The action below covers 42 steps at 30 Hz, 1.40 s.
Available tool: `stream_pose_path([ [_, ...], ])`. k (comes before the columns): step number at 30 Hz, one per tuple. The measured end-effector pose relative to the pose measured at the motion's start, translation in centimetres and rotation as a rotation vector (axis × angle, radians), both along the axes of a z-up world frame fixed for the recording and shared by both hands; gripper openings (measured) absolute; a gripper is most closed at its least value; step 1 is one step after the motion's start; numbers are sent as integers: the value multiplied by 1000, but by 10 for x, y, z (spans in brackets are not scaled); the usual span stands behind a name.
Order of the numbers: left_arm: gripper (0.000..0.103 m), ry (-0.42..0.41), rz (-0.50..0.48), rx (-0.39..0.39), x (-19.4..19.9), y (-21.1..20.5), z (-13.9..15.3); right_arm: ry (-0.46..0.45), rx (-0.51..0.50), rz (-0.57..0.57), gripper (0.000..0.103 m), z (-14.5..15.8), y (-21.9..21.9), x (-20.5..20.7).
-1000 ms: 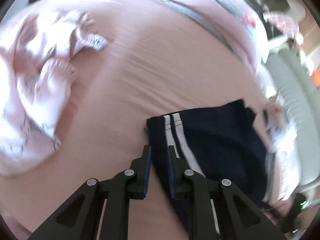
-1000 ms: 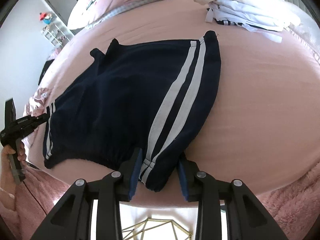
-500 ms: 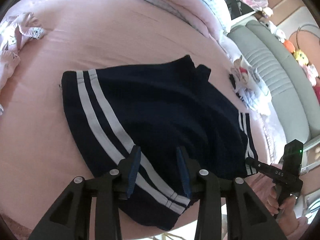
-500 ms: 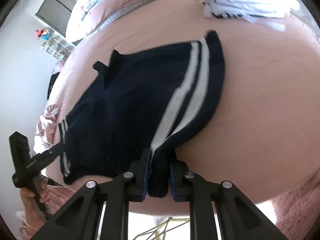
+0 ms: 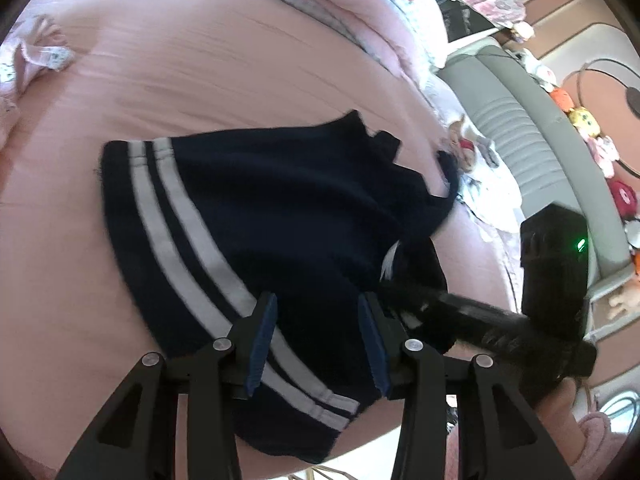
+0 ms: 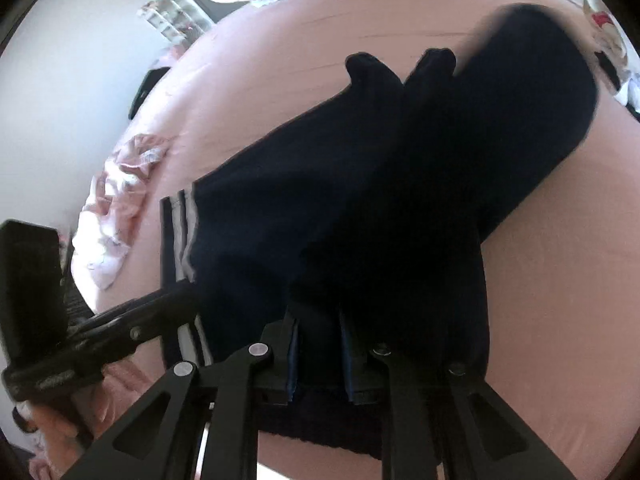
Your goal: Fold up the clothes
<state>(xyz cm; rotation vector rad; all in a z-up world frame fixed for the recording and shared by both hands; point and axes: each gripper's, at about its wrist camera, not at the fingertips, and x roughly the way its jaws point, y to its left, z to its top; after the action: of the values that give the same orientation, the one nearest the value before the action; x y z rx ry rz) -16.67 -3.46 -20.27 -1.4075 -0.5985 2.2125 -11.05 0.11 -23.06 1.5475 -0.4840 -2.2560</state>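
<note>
Navy shorts (image 5: 256, 216) with two white side stripes lie on the pink bed (image 5: 200, 72). My left gripper (image 5: 316, 340) is open, its jaws wide apart just over the waistband end near the stripes. My right gripper (image 6: 318, 354) is shut on the shorts' (image 6: 360, 184) other side and holds that half lifted and folded over toward the left. It shows in the left wrist view (image 5: 404, 300) with dark cloth bunched at its tips. The left gripper shows in the right wrist view (image 6: 176, 300) at the striped edge.
A crumpled pink garment (image 5: 36, 56) lies at the bed's far left, also in the right wrist view (image 6: 120, 200). A grey padded headboard (image 5: 532, 132) with soft toys runs along the right. Pillows (image 5: 360, 4) lie at the back. The bed's front edge is just below both grippers.
My right gripper shut on the shorts' striped edge, lifted it and carried it over toward the left gripper. My left gripper swung from the pink garment to the shorts and opened wide.
</note>
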Motion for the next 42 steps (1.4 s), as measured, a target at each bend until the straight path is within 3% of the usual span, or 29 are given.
stream_pose_path([
  [4,39,4,-78,45,-2,17,0,51,-192,-113,30,25,46,19],
  [7,39,-32,-130,139,-9,32,-6,90,-186,-200,33,36,79,36],
  [9,39,-71,-152,248,-14,40,-9,67,-149,-245,33,27,93,42],
  [11,39,-102,-158,302,-17,44,-11,11,-153,-260,33,10,98,45],
  [14,39,-114,-143,204,-22,54,-15,-53,-132,-246,33,-11,97,49],
  [16,38,-120,-156,185,-24,64,-17,-73,-86,-209,33,-18,92,51],
  [18,17,-100,-171,166,-23,73,-14,-65,-63,-186,33,-18,91,54],
  [20,12,-56,-168,118,-20,78,-7,-64,-53,-186,34,-12,96,55],
  [24,11,27,-107,114,-4,56,15,-15,-44,-220,34,10,105,58],
  [29,11,139,60,93,28,0,48,48,-22,-164,34,30,75,43],
  [31,11,155,119,107,40,-21,52,79,22,-93,34,36,53,43],
  [35,11,84,145,185,43,-39,35,122,45,-7,34,47,29,53],
  [37,11,74,124,204,39,-37,29,139,43,35,35,52,24,62],
  [39,11,79,84,239,33,-30,29,158,102,78,42,51,6,65],
  [42,11,61,7,251,19,-8,33,181,184,123,44,50,-5,74],
])
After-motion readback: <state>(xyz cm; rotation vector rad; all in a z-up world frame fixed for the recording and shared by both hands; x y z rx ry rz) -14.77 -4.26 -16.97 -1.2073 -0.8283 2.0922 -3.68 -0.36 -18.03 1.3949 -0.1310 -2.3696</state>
